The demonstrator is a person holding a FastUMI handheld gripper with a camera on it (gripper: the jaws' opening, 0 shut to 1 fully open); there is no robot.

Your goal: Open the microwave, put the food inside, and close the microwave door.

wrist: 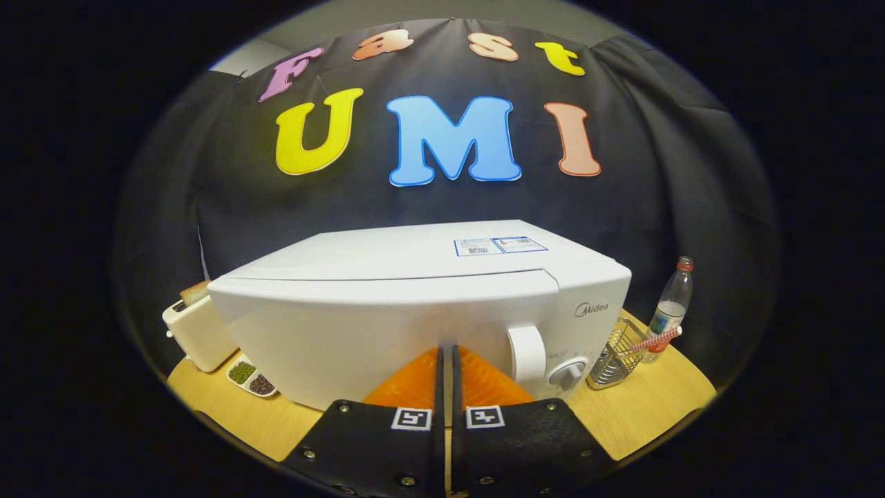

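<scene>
White microwave (387,325) before closed gripper (446,354)

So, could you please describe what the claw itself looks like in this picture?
The claw has two flat, wedge-shaped fingers that taper towards their tips and stand close together, with only a narrow slit between them. Each finger sits on a black mounting plate held by small metal screws. Each plate bears a square black-and-white marker tag near the inner edge. No cables are visible.

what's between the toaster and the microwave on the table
In the gripper view, a small divided dish of green and dark grains lies on the wooden table, between the toaster and the microwave. The gripper fingers are closed together at the microwave door.
</scene>
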